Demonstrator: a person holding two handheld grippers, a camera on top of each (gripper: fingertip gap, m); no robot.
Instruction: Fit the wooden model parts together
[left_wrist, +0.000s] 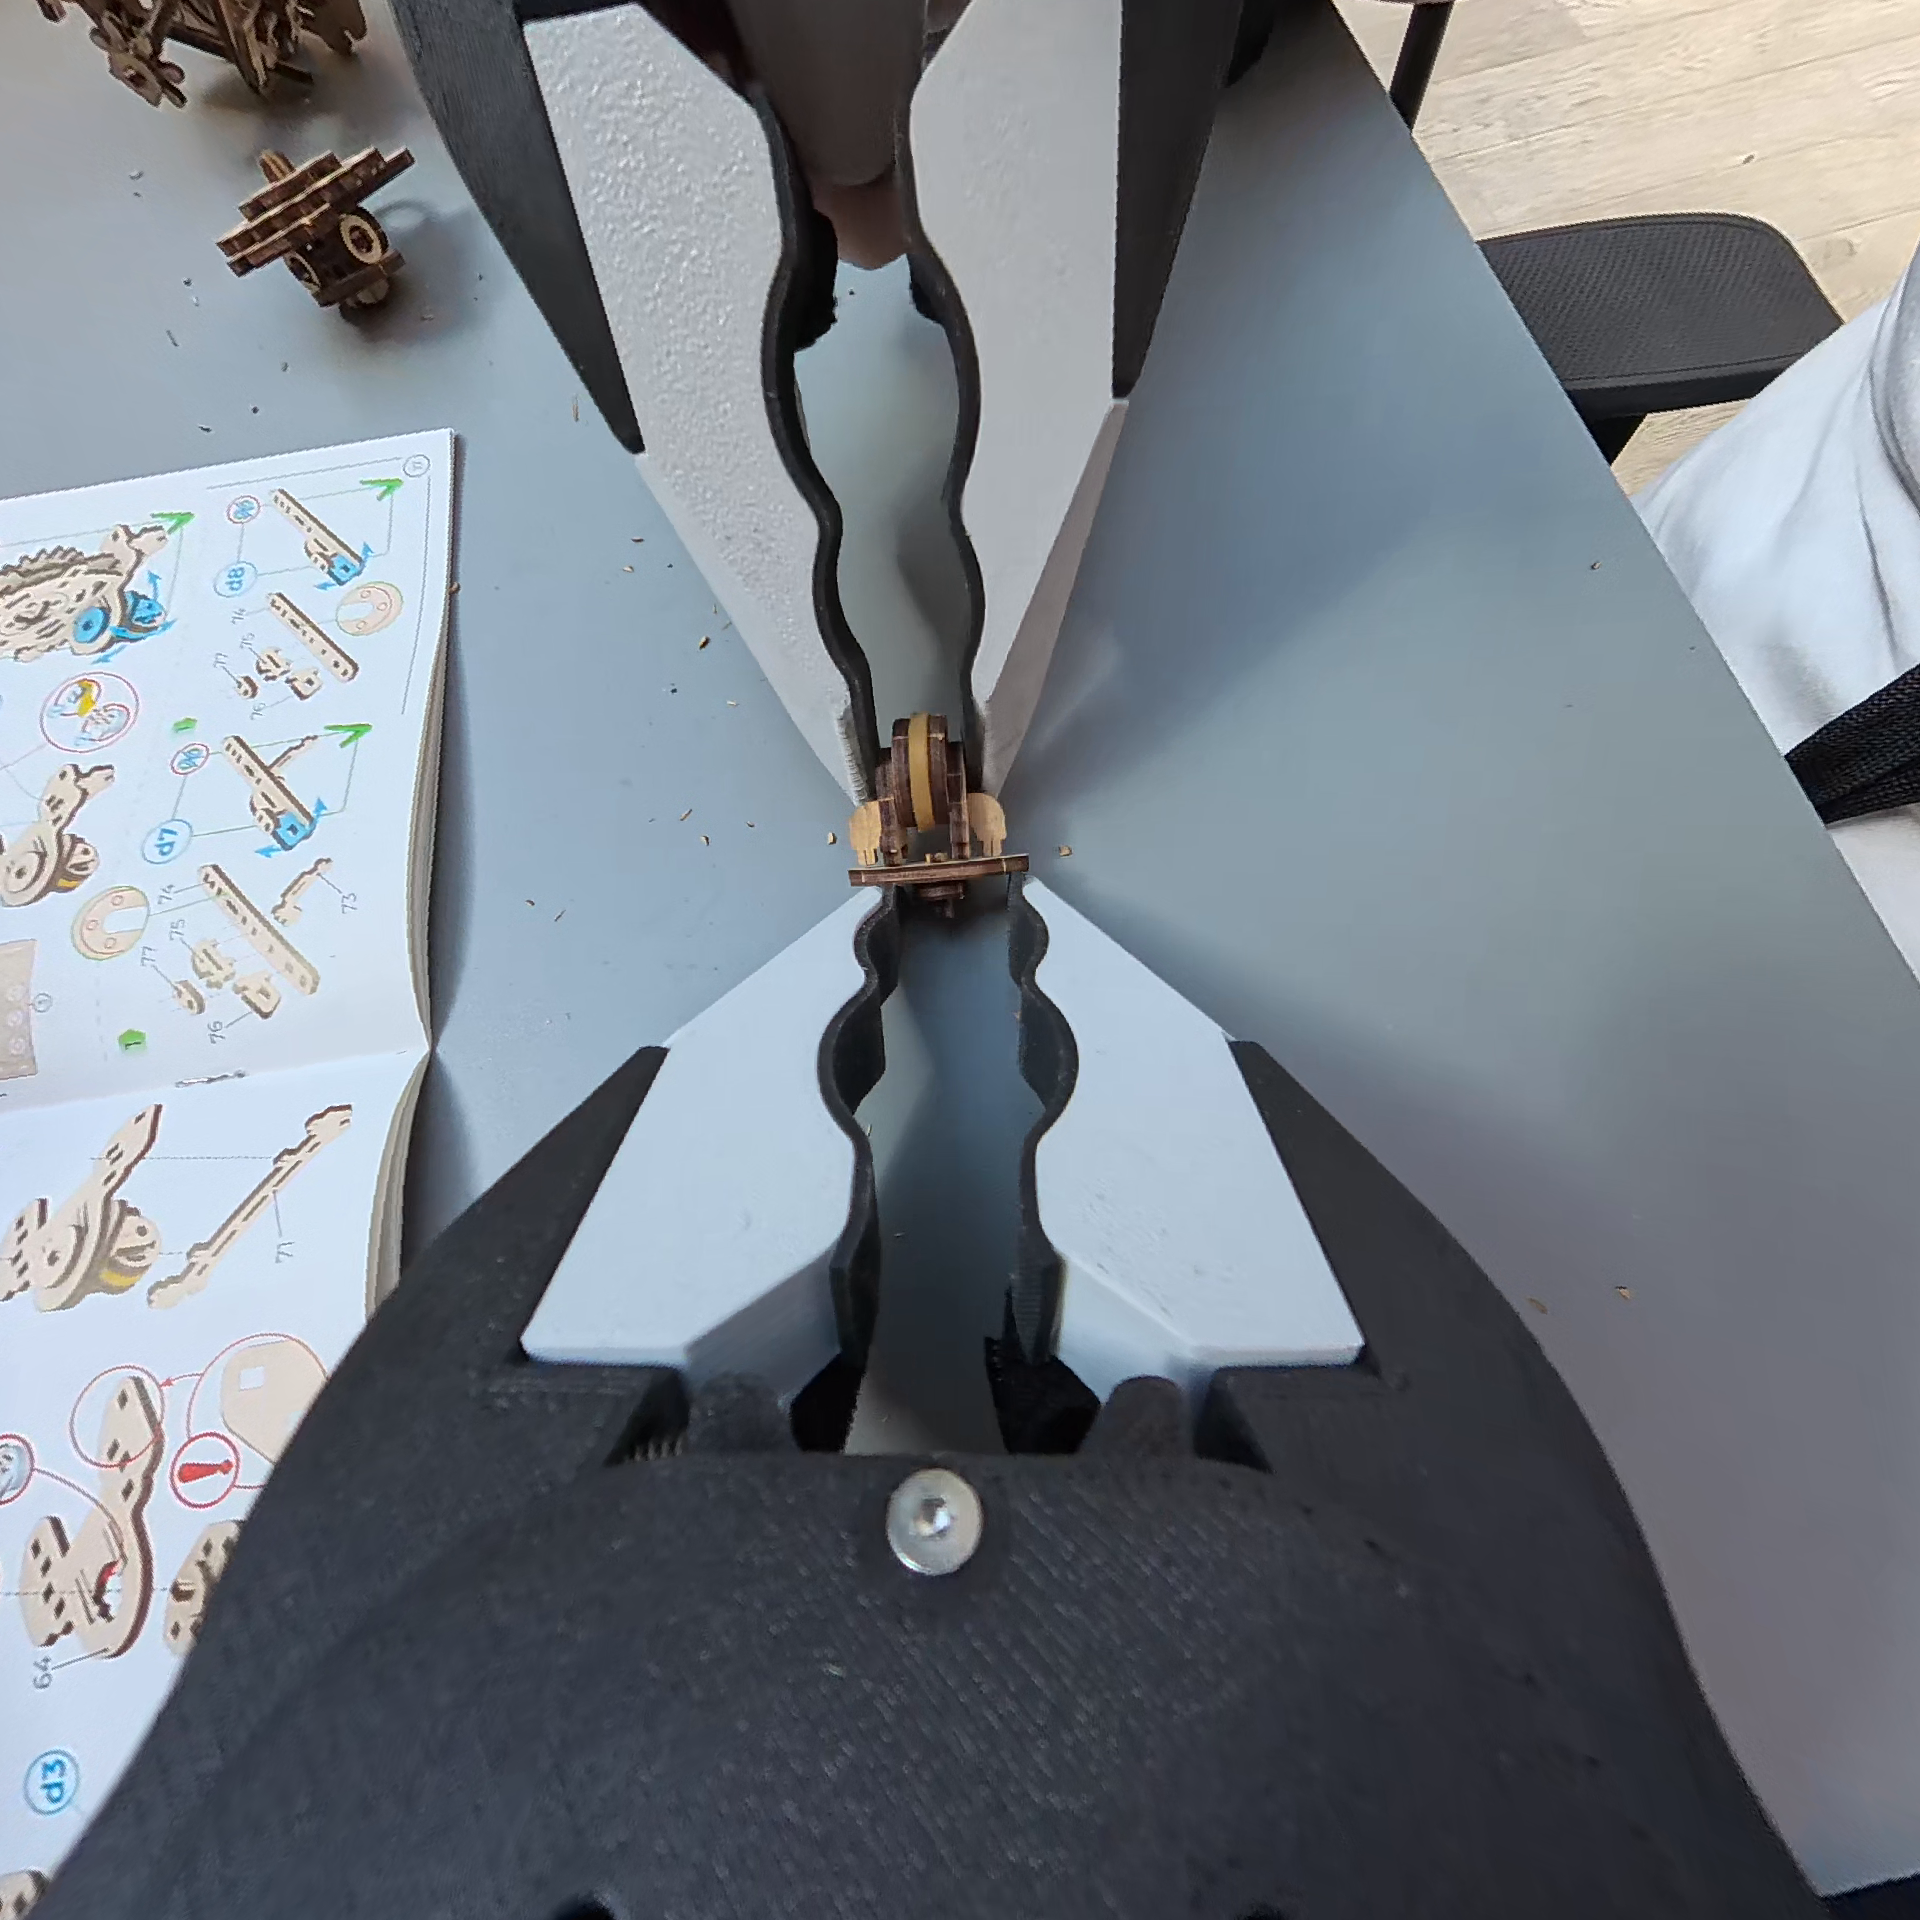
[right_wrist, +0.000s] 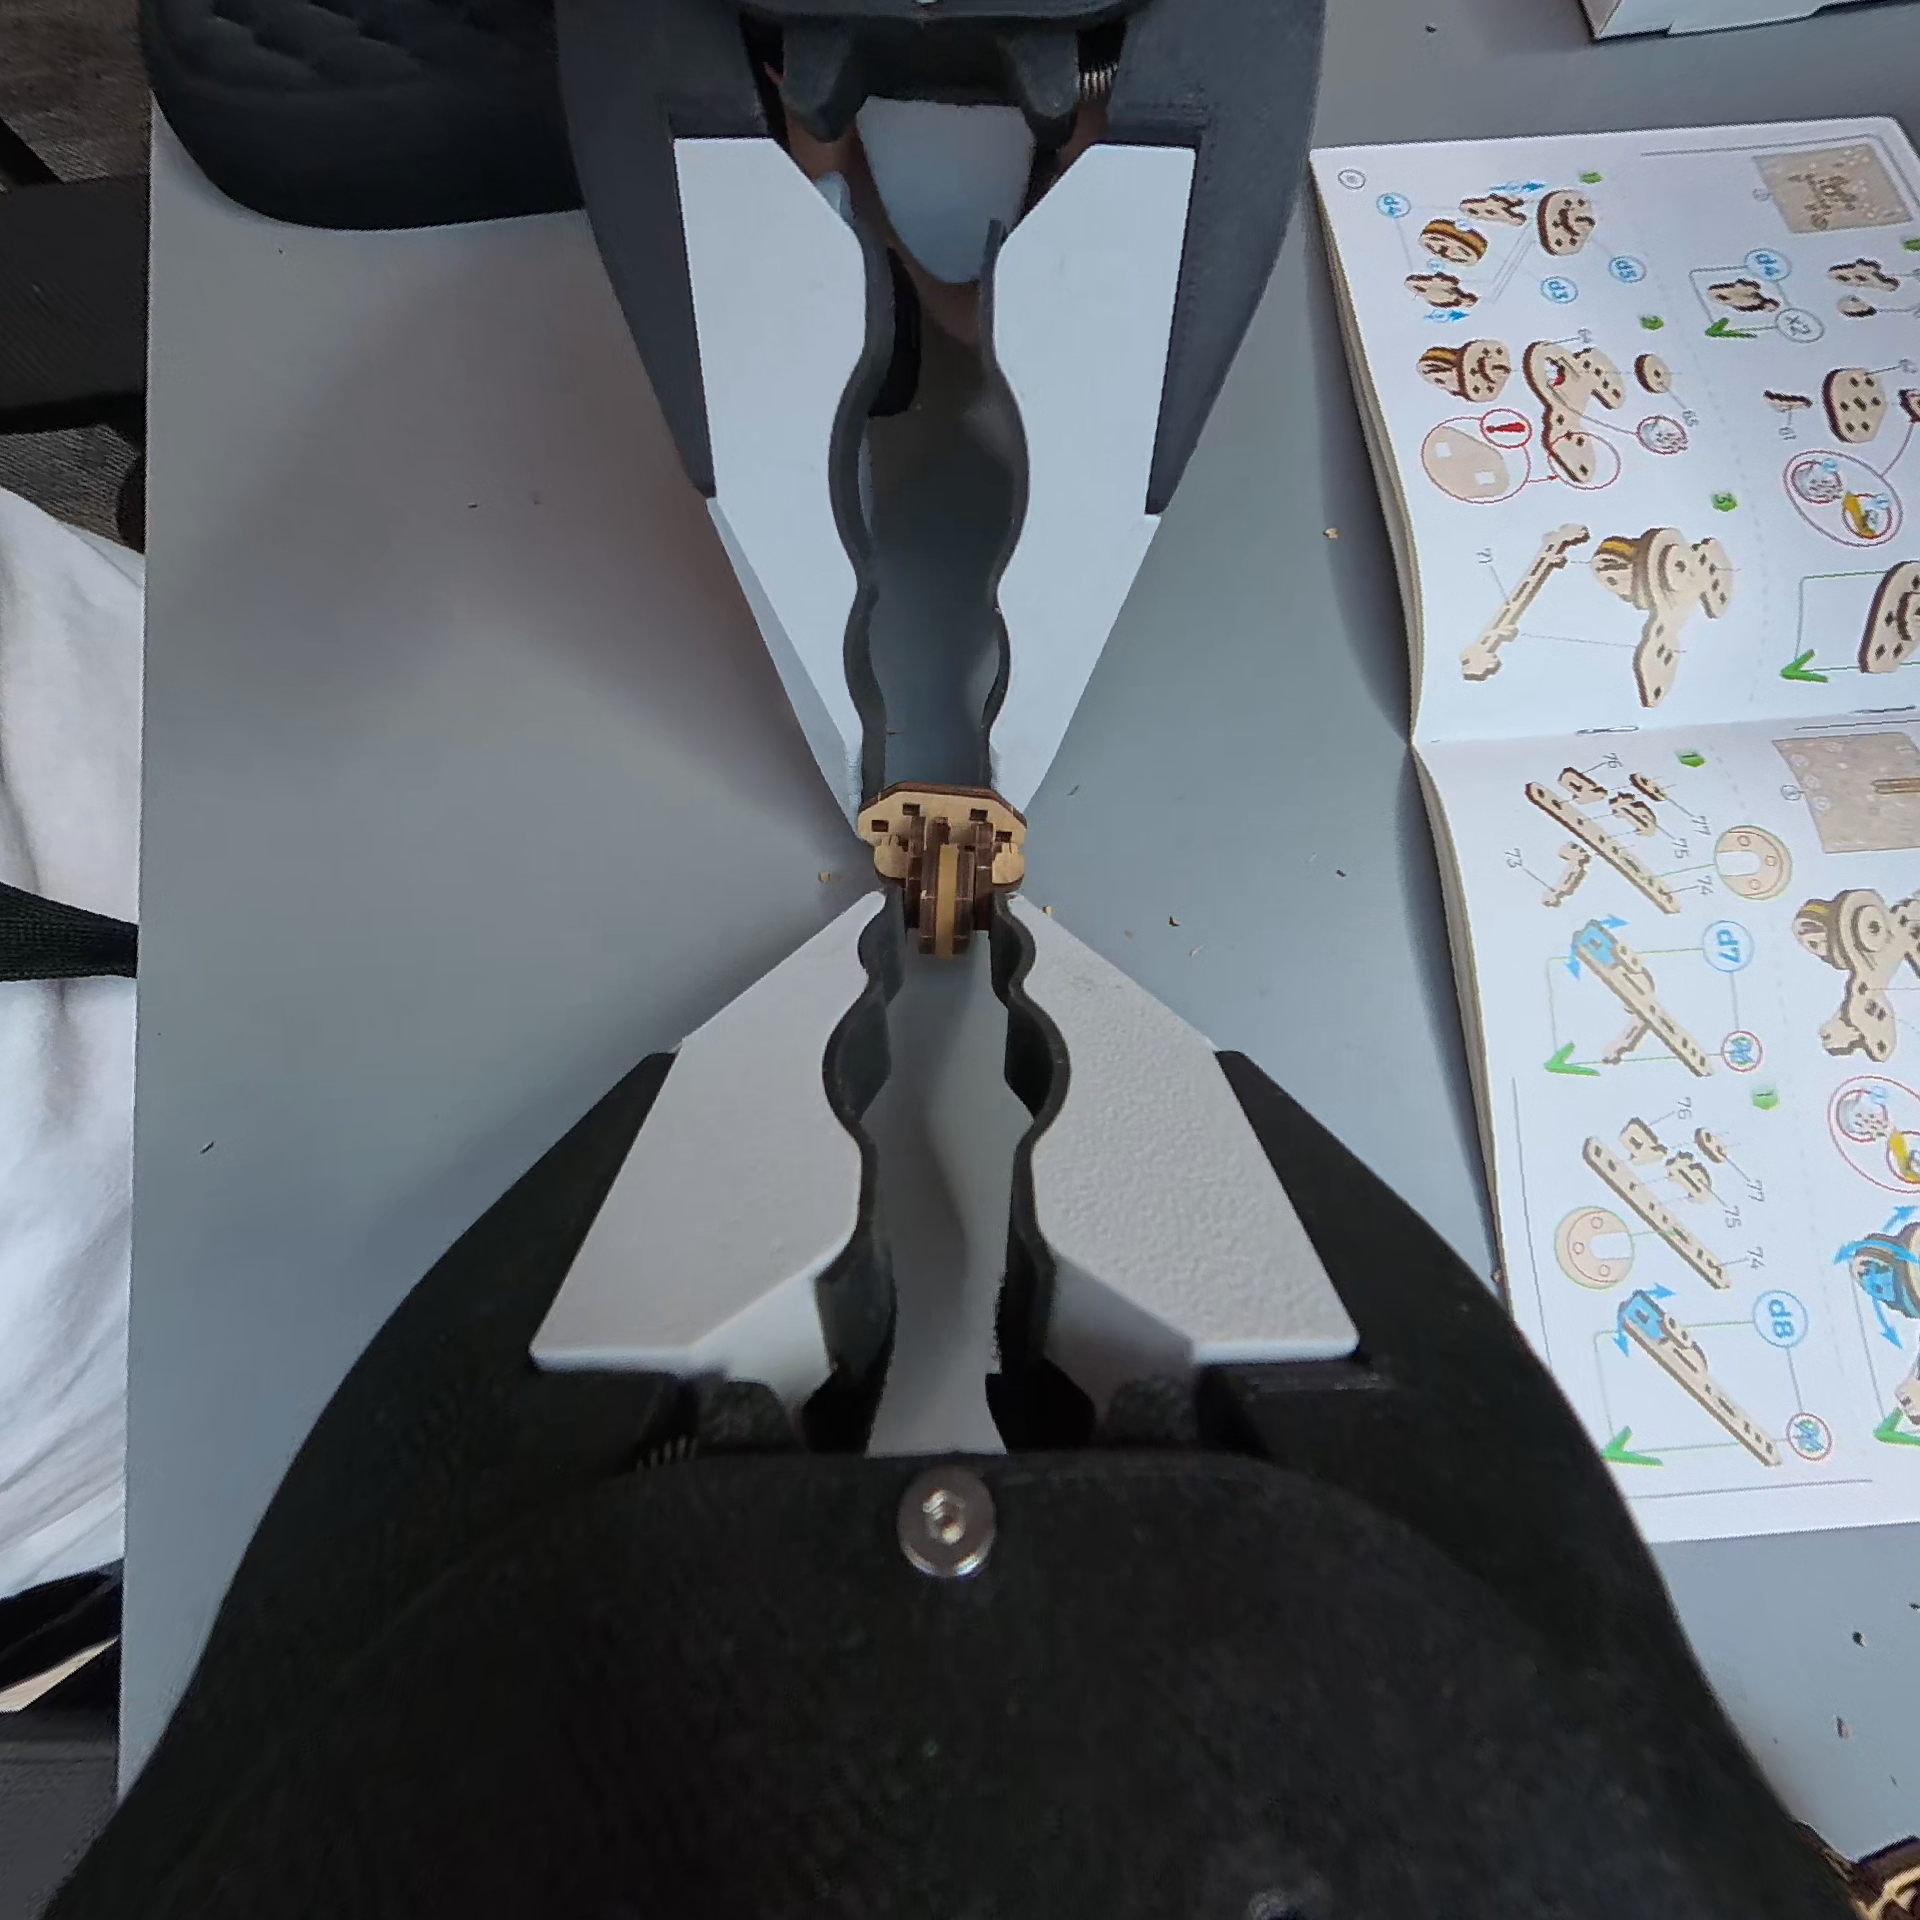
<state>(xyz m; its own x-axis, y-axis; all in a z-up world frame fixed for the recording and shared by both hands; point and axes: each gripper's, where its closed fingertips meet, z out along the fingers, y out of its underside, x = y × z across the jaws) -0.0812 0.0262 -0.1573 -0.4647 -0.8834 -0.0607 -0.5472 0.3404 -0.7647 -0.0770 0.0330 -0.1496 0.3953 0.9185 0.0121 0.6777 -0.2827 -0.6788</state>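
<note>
Both tools meet tip to tip above the grey counter (left_wrist: 1351, 727), sharing one small wooden model assembly (left_wrist: 928, 805). The left tool (left_wrist: 940, 899) is clenched on its flat base plate; the right tool (right_wrist: 938, 914) is clenched on its wheel end. An open instruction booklet (left_wrist: 208, 831) lies beside them.

two hand-held grippers (left_wrist: 940, 899) (left_wrist: 914, 727), one booklet (left_wrist: 260, 831) (open), three wooden assemblies (left_wrist: 930, 810) (left_wrist: 312, 234) (left_wrist: 197, 42)

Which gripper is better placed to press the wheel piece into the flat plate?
Right, probably: the right gripper clamps the wheel piece and points straight at the flat plate, which the left gripper backs.
</note>
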